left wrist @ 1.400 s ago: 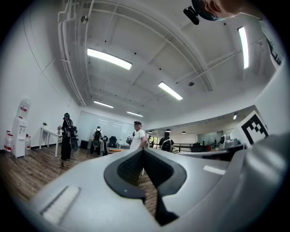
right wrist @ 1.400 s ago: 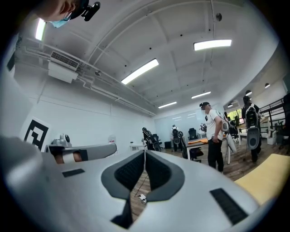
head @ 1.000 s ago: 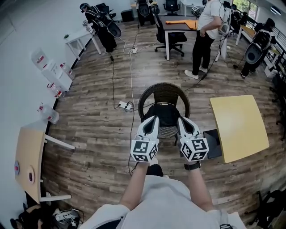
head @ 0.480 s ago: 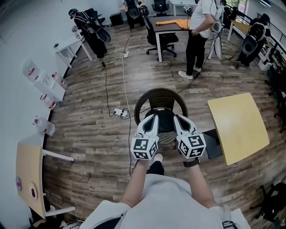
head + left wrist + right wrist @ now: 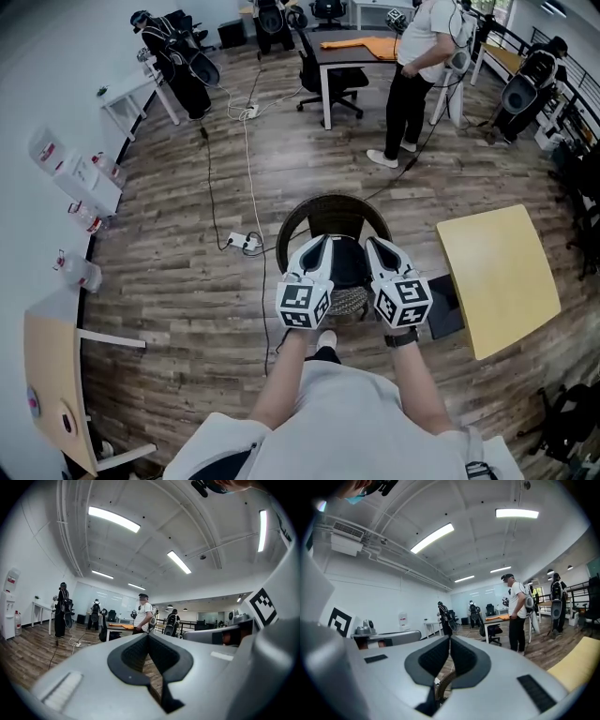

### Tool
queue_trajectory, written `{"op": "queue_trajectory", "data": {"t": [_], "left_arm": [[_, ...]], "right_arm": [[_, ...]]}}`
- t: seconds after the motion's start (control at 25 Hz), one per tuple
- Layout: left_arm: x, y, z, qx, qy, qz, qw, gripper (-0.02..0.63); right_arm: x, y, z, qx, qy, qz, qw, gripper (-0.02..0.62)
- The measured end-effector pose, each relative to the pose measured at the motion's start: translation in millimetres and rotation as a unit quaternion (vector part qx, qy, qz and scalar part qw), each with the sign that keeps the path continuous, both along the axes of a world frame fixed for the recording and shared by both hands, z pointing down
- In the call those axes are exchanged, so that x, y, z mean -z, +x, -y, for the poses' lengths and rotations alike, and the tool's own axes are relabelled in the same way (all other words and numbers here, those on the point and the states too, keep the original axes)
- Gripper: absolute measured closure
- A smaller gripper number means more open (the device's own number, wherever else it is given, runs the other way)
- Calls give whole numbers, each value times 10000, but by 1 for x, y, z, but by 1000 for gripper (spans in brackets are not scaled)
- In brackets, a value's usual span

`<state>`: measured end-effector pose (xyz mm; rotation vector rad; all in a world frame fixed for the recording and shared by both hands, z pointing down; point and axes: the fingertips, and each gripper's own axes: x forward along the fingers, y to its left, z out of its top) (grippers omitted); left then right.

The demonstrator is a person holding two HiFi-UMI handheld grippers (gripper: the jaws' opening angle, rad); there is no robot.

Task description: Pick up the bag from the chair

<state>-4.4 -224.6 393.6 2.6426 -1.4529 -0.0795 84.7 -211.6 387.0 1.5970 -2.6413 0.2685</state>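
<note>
The left gripper [image 5: 148,637] has its two dark, ribbed pads pressed together at the tips, with nothing between them. The right gripper [image 5: 450,639] is closed on nothing in the same way. A curved brown strip shows just beneath the right gripper's tips in its own view; it is probably the chair's rim, though too close and blurred to be sure.

From the head view, the left gripper [image 5: 322,246] and the right gripper [image 5: 372,246] sit side by side above the front of the round, dark brown wicker chair [image 5: 328,202], tips pointing away from the person. The soft black bag [image 5: 346,261] lies on the seat between the two grippers and partly under them; whether either touches it cannot be told.

The chair's woven back curves round the far side of the bag, so only the near side is open. A square yellow tabletop [image 5: 497,277] stands near on the right. A white power strip [image 5: 242,242] with its cables lies near on the left, on the grey-brown plank floor [image 5: 178,281]. Well apart, a standing person [image 5: 412,75] is beside a dark desk [image 5: 352,47].
</note>
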Motion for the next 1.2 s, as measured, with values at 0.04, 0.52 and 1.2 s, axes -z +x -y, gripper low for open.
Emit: {"op": "queue_trajectory", "data": {"t": [0.04, 0.52, 1.2], "left_arm": [[-2, -1, 7, -29, -12, -10, 10000, 598], [-22, -20, 88, -269, -119, -31, 9996, 600], [-121, 0, 147, -178, -1010, 146, 9946, 598]], "right_arm": [[-2, -1, 7, -37, -18, -18, 10000, 583], [-15, -22, 86, -287, -92, -84, 9995, 583], [-115, 0, 147, -175, -1146, -411, 9924, 583]]}}
